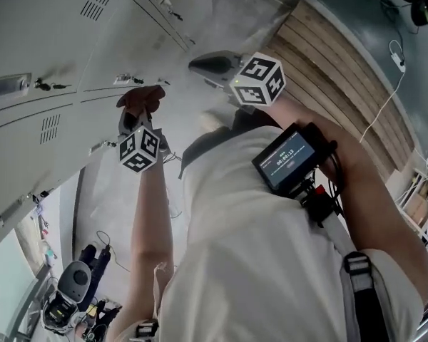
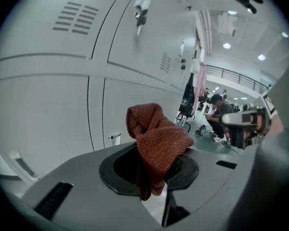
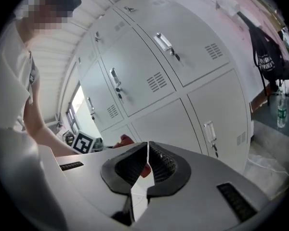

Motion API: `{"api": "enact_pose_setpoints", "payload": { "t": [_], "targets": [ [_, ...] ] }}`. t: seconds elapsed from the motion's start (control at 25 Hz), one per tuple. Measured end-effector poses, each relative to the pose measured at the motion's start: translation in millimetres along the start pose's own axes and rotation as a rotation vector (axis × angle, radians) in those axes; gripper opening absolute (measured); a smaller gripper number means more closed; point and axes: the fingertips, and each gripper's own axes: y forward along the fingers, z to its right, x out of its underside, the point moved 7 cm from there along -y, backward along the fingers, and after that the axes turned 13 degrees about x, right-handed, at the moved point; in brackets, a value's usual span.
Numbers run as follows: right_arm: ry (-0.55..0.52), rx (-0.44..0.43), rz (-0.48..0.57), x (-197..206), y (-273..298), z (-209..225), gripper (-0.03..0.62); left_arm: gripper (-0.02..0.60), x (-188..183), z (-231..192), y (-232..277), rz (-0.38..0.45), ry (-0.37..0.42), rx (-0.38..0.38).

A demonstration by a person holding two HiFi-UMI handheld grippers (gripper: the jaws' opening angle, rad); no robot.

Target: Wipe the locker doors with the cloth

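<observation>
A rust-red knitted cloth [image 2: 156,141] is bunched between the jaws of my left gripper [image 2: 154,170], which is shut on it. In the head view the cloth [image 1: 144,98] sits close to the grey locker doors [image 1: 50,63], just under a door seam. My right gripper [image 1: 200,66] is held off to the right of the left gripper [image 1: 133,120], pointing at the lockers. Its jaws [image 3: 148,170] are shut with nothing between them. Past them the right gripper view shows the cloth [image 3: 125,139] and the left gripper's marker cube [image 3: 85,142].
Grey locker doors [image 3: 183,42] with handles, keys and vent slits fill the wall. A wooden bench [image 1: 342,70] stands at the right. Camera gear [image 1: 75,291] lies on the floor at the lower left. People sit in the far background [image 2: 216,112].
</observation>
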Motion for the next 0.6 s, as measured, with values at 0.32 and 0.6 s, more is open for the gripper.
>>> {"api": "enact_pose_setpoints", "payload": {
  "t": [0.32,0.6],
  "targets": [
    [-0.159,-0.082,0.11,-76,-25,-41,0.02,0.075,-62,45,-58,0.148,0.1,0.099],
    [-0.171,-0.072,0.108,-78,-43,-46,0.02,0.075,-57,48,-91,0.142,0.118,0.121]
  ]
}}
